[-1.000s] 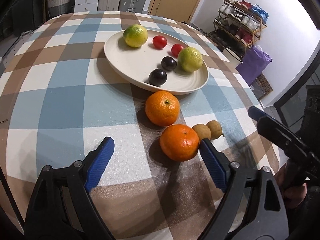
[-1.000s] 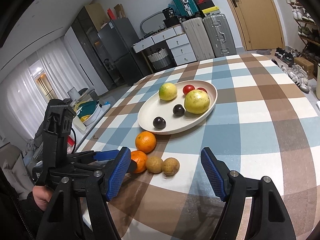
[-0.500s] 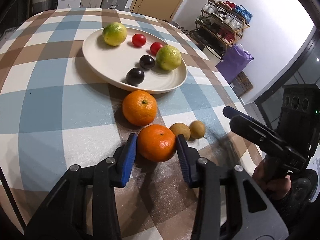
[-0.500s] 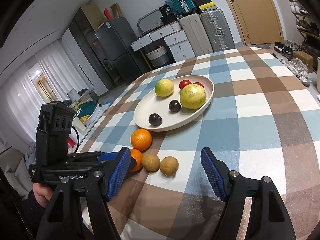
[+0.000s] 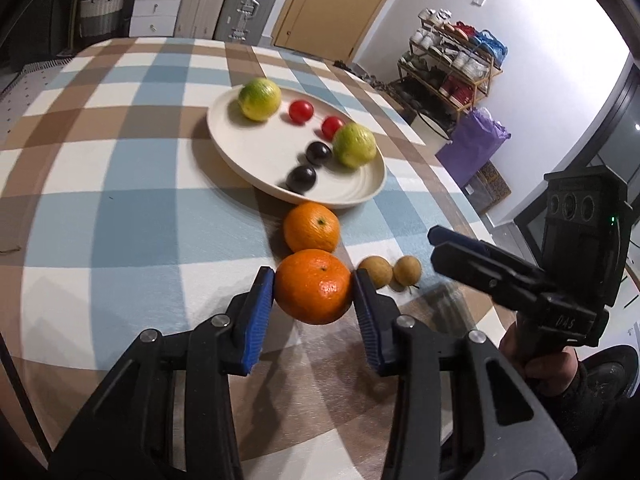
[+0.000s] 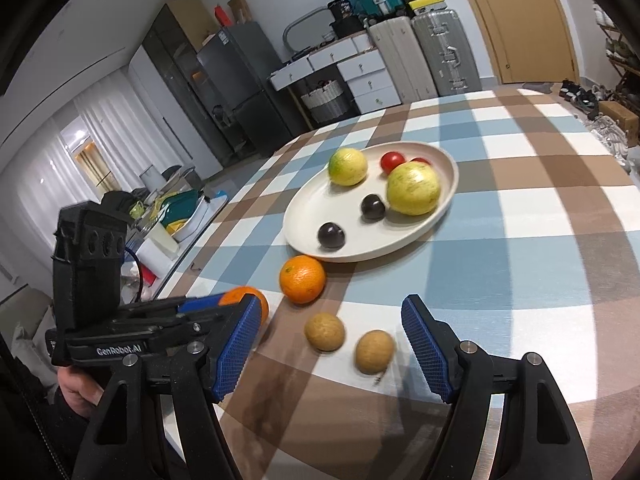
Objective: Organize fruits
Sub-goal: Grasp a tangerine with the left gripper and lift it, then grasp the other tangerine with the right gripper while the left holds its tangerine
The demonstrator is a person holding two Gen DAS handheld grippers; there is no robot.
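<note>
My left gripper [image 5: 314, 278] is shut on an orange [image 5: 313, 292], its blue pads pressing both sides just above the checked tablecloth. A second orange [image 5: 312, 227] lies right behind it, near the cream plate [image 5: 256, 160]. The plate holds two yellow-green citrus fruits [image 5: 259, 99], two red tomatoes [image 5: 301, 111] and two dark plums [image 5: 301, 179]. Two small brown fruits [image 6: 325, 332] lie on the cloth between the fingers of my right gripper [image 6: 330, 314], which stands open and apart from them. In the right wrist view the held orange [image 6: 256, 300] shows partly behind the left gripper's finger.
The table edge [image 5: 460, 196] runs close on the right in the left wrist view, with a purple bag [image 5: 472, 144] and a shoe rack [image 5: 452, 64] beyond it. A hand [image 5: 544, 364] holds the right gripper's handle. Drawers and suitcases stand at the far wall.
The left gripper's jaws came in from wide open and shut on the near orange, then rose a little with it. The right gripper stayed open over the brown fruits.
</note>
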